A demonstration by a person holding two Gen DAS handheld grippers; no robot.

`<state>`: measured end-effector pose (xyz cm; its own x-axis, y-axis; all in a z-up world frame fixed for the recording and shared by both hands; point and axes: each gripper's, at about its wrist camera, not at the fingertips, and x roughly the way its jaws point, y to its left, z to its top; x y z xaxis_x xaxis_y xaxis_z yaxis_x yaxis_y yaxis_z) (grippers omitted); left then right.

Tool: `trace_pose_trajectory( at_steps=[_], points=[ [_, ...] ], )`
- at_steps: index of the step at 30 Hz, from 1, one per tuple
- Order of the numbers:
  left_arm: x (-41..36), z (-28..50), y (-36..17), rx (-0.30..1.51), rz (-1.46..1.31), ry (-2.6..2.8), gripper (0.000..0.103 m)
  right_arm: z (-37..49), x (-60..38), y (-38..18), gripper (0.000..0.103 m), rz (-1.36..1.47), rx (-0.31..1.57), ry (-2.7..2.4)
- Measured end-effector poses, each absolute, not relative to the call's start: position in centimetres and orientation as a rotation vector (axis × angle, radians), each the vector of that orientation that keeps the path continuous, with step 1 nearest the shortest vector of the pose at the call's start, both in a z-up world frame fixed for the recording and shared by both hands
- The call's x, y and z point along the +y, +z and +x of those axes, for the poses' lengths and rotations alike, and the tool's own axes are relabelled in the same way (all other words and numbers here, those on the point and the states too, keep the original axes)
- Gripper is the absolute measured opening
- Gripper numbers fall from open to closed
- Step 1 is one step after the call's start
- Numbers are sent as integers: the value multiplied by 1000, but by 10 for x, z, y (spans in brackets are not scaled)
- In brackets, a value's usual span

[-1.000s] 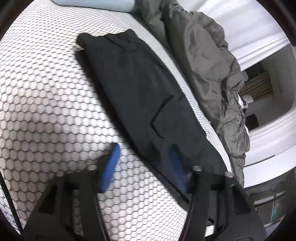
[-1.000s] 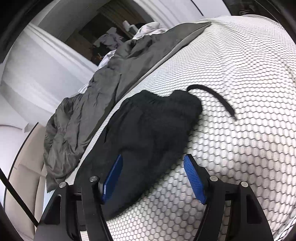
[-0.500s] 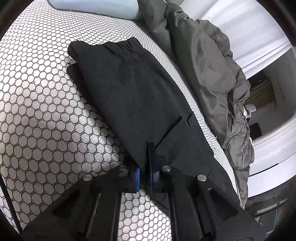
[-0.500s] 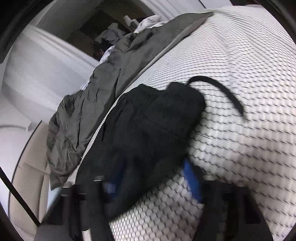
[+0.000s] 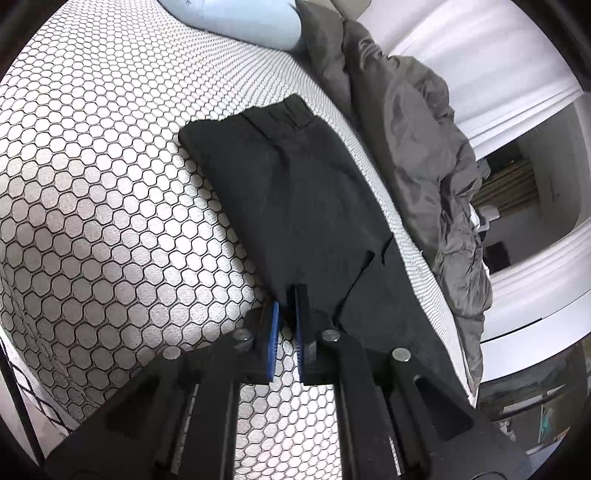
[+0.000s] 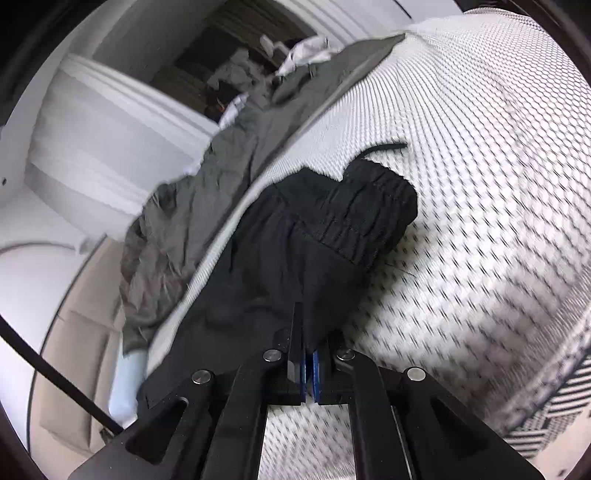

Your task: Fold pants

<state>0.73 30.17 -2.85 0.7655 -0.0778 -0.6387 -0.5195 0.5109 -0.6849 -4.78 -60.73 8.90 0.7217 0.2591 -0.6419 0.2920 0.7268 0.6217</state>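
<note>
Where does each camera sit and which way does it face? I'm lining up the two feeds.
Left wrist: on the left claw, looking down its fingers along the black pants toward their waistband; pillow beyond.
Right wrist: on the right claw, whose jaws are closing on the waistband end, looking along the pants.
Shared: pants, honeycomb bedspread, grey blanket.

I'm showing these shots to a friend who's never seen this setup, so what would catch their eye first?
First the black pants lying lengthwise on the honeycomb-patterned bed cover, dark against the pale cover. Next the left gripper pinching the near edge of the pants, while the right gripper is closing on cloth below the elastic waistband. A crumpled grey blanket runs along the bed's far side.
</note>
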Motion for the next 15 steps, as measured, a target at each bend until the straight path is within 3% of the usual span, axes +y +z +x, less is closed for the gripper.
trace_pose_trajectory(
  at_steps=[3, 5, 9, 10, 11, 12, 15],
  points=[
    [299, 9, -27, 680, -1033, 273, 9, -52, -620, 82, 32, 797, 785, -48],
    [294, 13, -30, 694, -1058, 224, 36, -54, -631, 77, 39, 887, 749, -24],
    [289, 22, -26, 667, -1031, 235, 40, -45, -630, 72, 39, 902, 727, -12],
    [290, 25, -27, 663, -1033, 247, 33, -41, -627, 74, 39, 879, 721, -22],
    [291, 28, -30, 673, -1044, 280, 16, -36, -625, 75, 28, 857, 716, -31],
    [292, 29, -32, 678, -1050, 295, 9, -32, -622, 77, 16, 824, 718, -37],
    [293, 19, -26, 628, -1048, 278, 1, -32, -618, 84, 3, 779, 716, -30]
  ],
)
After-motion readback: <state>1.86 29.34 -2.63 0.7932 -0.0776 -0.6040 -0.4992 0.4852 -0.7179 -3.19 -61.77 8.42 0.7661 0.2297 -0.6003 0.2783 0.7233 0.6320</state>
